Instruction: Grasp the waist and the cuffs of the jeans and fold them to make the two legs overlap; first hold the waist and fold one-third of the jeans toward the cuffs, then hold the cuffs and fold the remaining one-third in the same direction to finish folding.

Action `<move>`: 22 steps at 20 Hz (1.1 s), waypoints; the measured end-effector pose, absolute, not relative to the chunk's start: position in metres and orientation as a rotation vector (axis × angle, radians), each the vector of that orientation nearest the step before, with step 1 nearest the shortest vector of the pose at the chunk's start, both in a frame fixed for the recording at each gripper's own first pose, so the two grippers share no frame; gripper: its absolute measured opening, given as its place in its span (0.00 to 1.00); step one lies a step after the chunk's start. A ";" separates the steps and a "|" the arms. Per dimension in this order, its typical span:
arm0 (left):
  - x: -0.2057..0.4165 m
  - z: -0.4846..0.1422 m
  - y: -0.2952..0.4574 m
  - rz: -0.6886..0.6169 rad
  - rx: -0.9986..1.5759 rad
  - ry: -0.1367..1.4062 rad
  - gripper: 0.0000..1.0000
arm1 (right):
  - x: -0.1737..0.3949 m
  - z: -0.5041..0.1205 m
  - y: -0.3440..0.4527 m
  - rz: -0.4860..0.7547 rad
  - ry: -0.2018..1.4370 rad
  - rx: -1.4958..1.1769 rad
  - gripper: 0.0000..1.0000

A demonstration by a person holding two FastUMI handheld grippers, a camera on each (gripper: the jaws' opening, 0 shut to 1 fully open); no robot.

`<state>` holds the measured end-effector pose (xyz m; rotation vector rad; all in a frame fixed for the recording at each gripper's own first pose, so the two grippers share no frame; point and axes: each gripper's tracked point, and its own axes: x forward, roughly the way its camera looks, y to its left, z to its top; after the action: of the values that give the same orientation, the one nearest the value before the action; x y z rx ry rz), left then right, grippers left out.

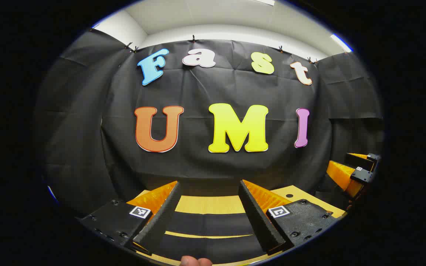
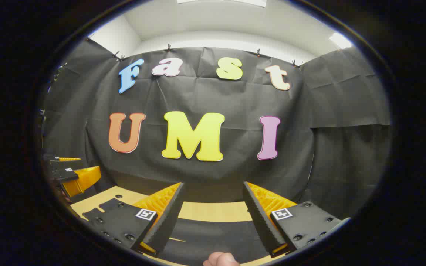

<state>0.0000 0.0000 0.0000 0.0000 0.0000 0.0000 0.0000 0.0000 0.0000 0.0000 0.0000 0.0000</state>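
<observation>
My left gripper (image 1: 209,184) is held level above the table, open, with nothing between its fingers. Below it a dark cloth (image 1: 209,223), which looks like the jeans, lies flat across the wooden table (image 1: 209,204). A thin strip of wood shows between two of its layers. My right gripper (image 2: 213,184) is also open and empty, over the same dark cloth (image 2: 213,231). I cannot make out the waist or the cuffs. Each gripper appears in the other's view, the right gripper (image 1: 353,171) at the right edge and the left gripper (image 2: 73,174) at the left edge.
The black booth wall stands close behind the far edge of the table (image 2: 213,210). A person's fingertip (image 1: 196,261) shows at the bottom, and another fingertip (image 2: 220,258) in the right gripper view. A small hole (image 1: 289,195) marks the tabletop.
</observation>
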 end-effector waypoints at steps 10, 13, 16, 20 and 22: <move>0.004 -0.008 0.005 -0.004 -0.016 0.024 0.99 | 0.004 0.001 -0.014 -0.014 0.002 -0.002 0.96; 0.009 -0.008 0.005 -0.004 -0.009 0.026 1.00 | 0.009 0.002 -0.020 -0.019 0.000 -0.010 0.96; 0.015 -0.015 0.013 0.013 -0.007 0.042 0.99 | 0.017 0.000 -0.033 -0.039 0.010 0.004 0.96; 0.019 -0.019 0.025 0.040 -0.010 0.054 1.00 | 0.028 -0.005 -0.054 -0.069 0.020 -0.002 0.95; 0.024 -0.023 0.036 0.054 -0.011 0.063 1.00 | 0.032 -0.010 -0.064 -0.082 0.035 -0.008 0.95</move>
<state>0.0242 0.0360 -0.0234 -0.0110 0.0631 0.0542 0.0316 -0.0637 -0.0101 -0.0079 0.0350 -0.0815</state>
